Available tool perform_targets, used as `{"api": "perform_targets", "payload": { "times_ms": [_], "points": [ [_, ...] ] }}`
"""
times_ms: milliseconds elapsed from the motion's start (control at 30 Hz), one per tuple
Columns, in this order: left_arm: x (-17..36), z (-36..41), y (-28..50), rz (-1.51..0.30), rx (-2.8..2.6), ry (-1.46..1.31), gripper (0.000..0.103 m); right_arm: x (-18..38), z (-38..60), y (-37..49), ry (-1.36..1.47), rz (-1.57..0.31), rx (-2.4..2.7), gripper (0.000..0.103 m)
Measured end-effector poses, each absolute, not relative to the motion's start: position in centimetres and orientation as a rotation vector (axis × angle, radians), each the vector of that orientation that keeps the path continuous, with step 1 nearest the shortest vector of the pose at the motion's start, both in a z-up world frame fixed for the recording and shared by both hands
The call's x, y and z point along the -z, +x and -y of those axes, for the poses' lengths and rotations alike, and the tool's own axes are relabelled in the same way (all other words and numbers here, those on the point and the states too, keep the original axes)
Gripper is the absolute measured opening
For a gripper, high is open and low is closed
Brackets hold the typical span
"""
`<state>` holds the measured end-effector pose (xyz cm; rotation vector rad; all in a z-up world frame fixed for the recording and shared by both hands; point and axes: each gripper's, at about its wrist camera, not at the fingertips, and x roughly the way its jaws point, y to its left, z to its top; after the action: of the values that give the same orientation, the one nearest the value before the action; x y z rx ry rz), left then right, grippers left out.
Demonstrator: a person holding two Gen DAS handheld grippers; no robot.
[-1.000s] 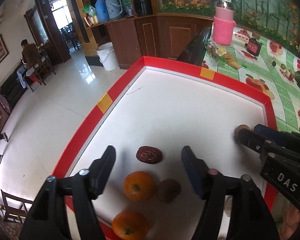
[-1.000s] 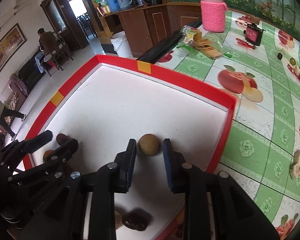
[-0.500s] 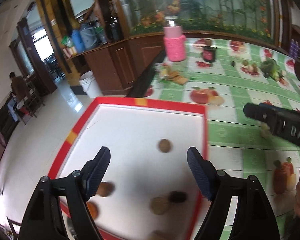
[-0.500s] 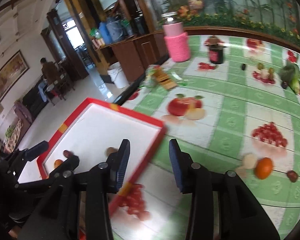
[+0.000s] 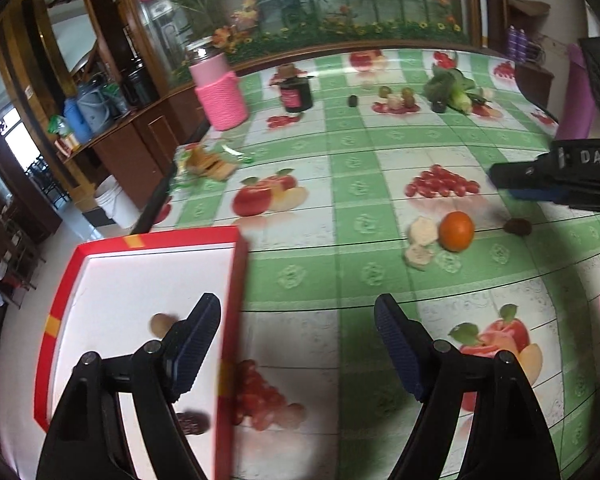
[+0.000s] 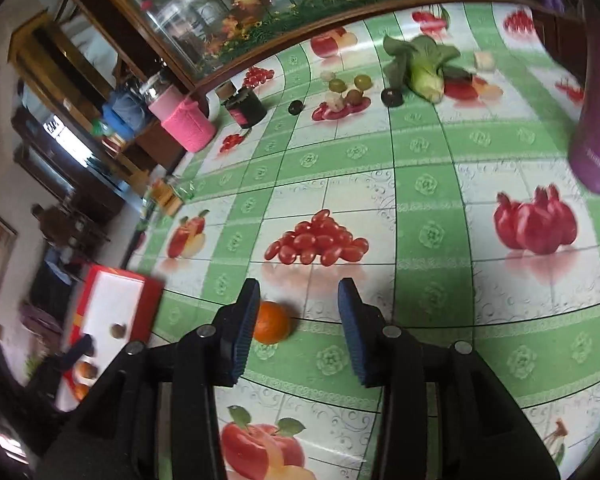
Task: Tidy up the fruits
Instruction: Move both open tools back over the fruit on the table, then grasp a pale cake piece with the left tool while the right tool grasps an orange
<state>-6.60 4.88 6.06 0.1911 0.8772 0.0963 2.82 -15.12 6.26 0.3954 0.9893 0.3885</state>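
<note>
A red-rimmed white tray (image 5: pixel 236 280) lies at the table's left end, holding a round brown fruit (image 5: pixel 160 323) and a dark red date (image 5: pixel 192 422). My left gripper (image 5: pixel 296 320) stands open and empty, straddling the tray's right rim. On the tablecloth to the right lie an orange (image 5: pixel 456 231), pale fruit pieces (image 5: pixel 422 232) and a small brown fruit (image 5: pixel 518 227). My right gripper (image 6: pixel 299 296) is open with nothing held. The orange (image 6: pixel 272 322) sits on the cloth just beyond its left finger. The right gripper (image 5: pixel 504 184) also shows at the left wrist view's right edge.
Far across the table stand a jar in a pink knitted sleeve (image 6: pixel 184 120), a dark jar (image 6: pixel 246 110), a bok choy (image 6: pixel 420 64) and several small fruits (image 6: pixel 348 88). A purple bottle (image 6: pixel 596 120) rises at the right. Snack packets (image 5: pixel 210 164) lie near the table's left edge.
Both grippers swung right, away from the tray and out over the green tablecloth. The right gripper left the round brown fruit in the tray, and its jaws widened a little.
</note>
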Motion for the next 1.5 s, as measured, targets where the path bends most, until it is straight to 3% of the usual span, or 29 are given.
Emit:
{"api": "perform_targets", "payload": {
  "times_ms": [200, 767, 933, 1333, 1467, 1500],
  "points": [
    [-5.4, -4.5, -6.6, -0.894, -0.076, 0.177, 0.079, -4.4, 11.9, 3.0, 0.356, -1.088, -0.494, 0.043],
    [-4.5, -6.0, -6.1, -0.906, -0.086, 0.164, 0.079, -2.4, 8.0, 2.6, 0.094, -1.058, -0.394, 0.043],
    [-4.2, -5.2, -5.3, -0.912, -0.05, 0.183, 0.079, -2.1, 7.0, 2.6, 0.032, -1.026, -0.372, 0.036],
    [-2.8, -0.9, -1.6, -0.958, 0.102, 0.146, 0.078, -5.2, 13.1, 2.7, 0.246, -0.916, -0.23, 0.035],
    [-2.0, -0.3, -0.6, -0.982, 0.119, 0.118, 0.065, -5.5, 13.2, 2.7, 0.267, -0.922, -0.238, 0.035],
    [-1.8, -0.2, -0.3, -0.986, 0.117, 0.115, 0.057, -5.5, 13.2, 2.8, 0.274, -0.923, -0.243, 0.035]
  ]
}}
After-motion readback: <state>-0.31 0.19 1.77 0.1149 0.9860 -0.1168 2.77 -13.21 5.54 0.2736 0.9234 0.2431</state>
